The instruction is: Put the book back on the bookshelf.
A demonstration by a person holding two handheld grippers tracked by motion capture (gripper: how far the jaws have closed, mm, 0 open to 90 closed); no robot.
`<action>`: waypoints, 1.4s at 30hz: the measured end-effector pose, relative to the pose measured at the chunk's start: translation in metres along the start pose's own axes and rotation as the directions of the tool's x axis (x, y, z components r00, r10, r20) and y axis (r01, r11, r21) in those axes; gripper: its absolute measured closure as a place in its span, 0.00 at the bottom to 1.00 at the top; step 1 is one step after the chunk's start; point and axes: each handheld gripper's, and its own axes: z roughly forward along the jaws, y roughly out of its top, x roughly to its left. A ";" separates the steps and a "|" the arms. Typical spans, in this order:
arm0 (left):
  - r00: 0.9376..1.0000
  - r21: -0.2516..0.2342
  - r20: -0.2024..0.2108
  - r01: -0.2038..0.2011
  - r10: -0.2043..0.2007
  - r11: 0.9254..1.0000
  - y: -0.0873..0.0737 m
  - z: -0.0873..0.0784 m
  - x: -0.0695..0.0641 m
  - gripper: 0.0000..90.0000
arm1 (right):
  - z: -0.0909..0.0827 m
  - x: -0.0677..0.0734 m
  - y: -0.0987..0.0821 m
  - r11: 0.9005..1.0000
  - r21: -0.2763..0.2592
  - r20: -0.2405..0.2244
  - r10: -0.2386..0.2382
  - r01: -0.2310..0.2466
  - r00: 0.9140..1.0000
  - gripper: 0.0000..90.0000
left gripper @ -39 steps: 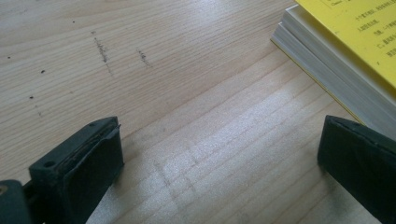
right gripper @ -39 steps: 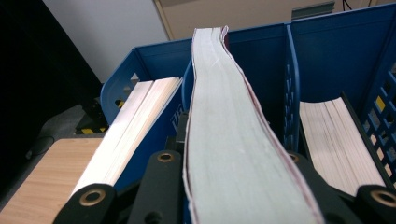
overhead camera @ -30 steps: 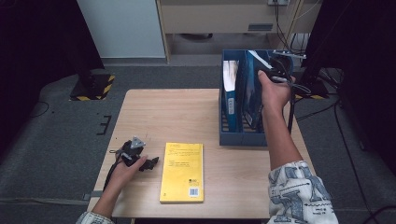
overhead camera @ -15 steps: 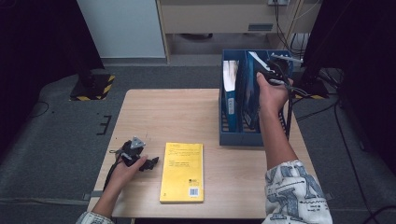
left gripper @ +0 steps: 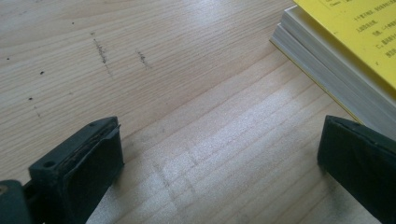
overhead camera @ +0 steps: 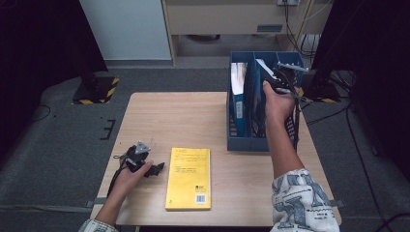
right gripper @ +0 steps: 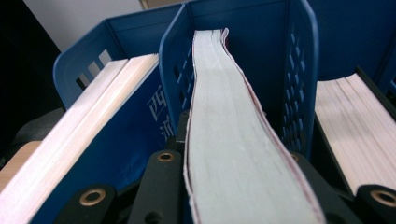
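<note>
The book (right gripper: 233,140) with the pale page edges is standing on its edge in the middle compartment of the blue file rack (overhead camera: 237,140), at the far right of the wooden table (overhead camera: 164,116). The right gripper (overhead camera: 279,83) is pinching it, the black jaws pressed against both covers, so that in the right gripper view the page block is running straight up from between them, bowing slightly at the top. The person's right hand (overhead camera: 276,104) is wrapping the gripper above the rack, the patterned sleeve (overhead camera: 300,203) reaching in from the near edge.

Another book, blue-covered with white characters (right gripper: 140,126), is sitting in the compartment beside it, and a third block of pages (right gripper: 350,121) is showing in the slot on the other side.

Well apart from the rack, near the front of the table, a yellow book (overhead camera: 188,178) is lying flat. Just beside it, the left gripper (overhead camera: 155,169) is resting low over the wood in the person's left hand (overhead camera: 129,175), its jaws spread wide with only bare tabletop between them.
</note>
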 end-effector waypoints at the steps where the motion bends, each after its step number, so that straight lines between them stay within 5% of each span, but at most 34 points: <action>1: 1.000 0.000 0.000 0.000 0.000 1.000 0.000 0.000 0.000 0.00 | 0.001 0.000 -0.001 1.000 0.000 0.001 0.002 -0.002 1.000 0.81; 23: 1.000 -0.001 0.000 -0.001 0.001 1.000 0.000 0.000 0.000 0.00 | 0.004 0.000 -0.011 1.000 0.017 0.017 -0.017 0.017 1.000 0.81; 42: 1.000 -0.001 0.000 0.001 -0.001 1.000 0.000 0.000 -0.001 0.00 | -0.011 0.000 -0.011 0.987 0.148 -0.011 -0.064 0.065 0.998 0.81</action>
